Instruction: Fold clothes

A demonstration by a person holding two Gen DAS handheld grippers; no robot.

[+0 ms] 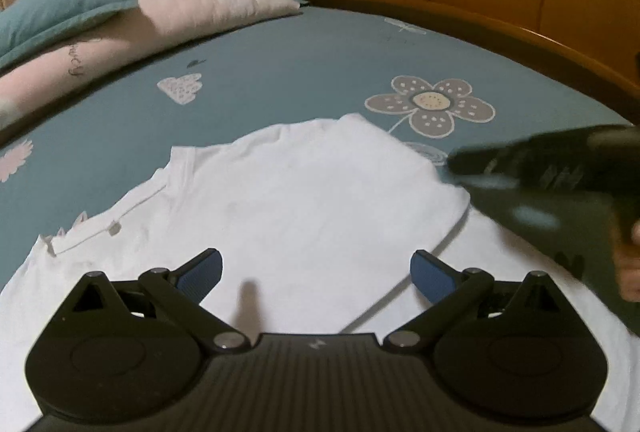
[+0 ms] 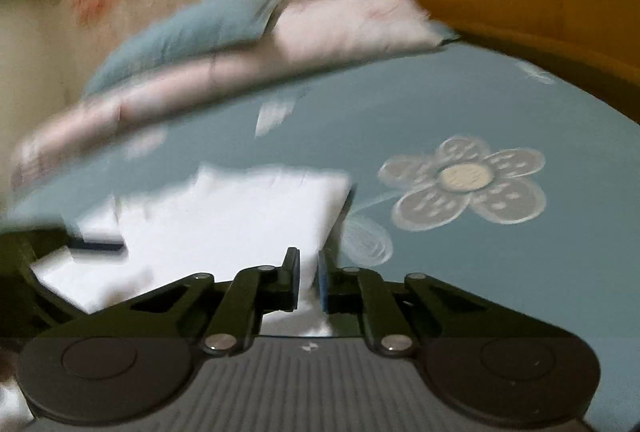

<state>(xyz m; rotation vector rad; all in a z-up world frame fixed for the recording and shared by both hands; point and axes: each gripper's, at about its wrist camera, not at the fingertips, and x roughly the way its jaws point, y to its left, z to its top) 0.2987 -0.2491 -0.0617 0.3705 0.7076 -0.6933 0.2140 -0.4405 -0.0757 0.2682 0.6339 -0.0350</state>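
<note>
White shirt [image 1: 304, 199] lies part-folded on the bed [image 1: 280, 71]; our right gripper [image 2: 309, 282] pinches its edge, our left gripper [image 1: 316, 272] hangs released. Next we likely carry that edge across.

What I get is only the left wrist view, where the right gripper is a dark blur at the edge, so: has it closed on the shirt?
Observer: Yes. In the right wrist view the right gripper has its jaws nearly together, with white shirt cloth pinched between the pads.
Operator: Which part of the shirt?
Observer: Its right-hand edge, beside the swirl drawn below the flower print on the sheet. That view is blurred, so I cannot tell whether it holds one layer or more.
</note>
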